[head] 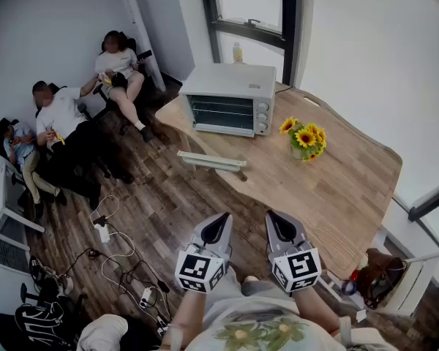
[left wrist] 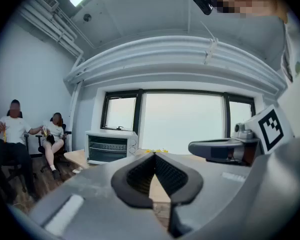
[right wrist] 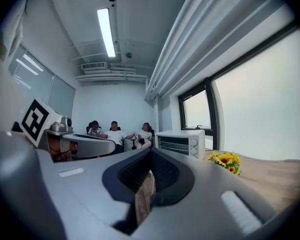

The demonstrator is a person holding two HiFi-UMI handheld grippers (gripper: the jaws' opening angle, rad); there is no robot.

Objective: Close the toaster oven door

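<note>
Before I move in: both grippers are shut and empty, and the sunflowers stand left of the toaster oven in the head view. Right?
Not quite. The head view shows the sunflowers right of the toaster oven, not left. The left gripper and right gripper are shut and empty.

— Any print to read here?

— None. The white box-shaped metal toaster oven (head: 229,99) has three knobs, but any lettering round them is too small to make out.

— And the marker cubes?

— The white cube (head: 200,268) on the left gripper (head: 219,221) and its twin (head: 295,268) on the right gripper (head: 279,221) bear only black block patterns, no letters.

— The small pale plastic bottle (head: 237,53)?

— Label blurred.
</note>
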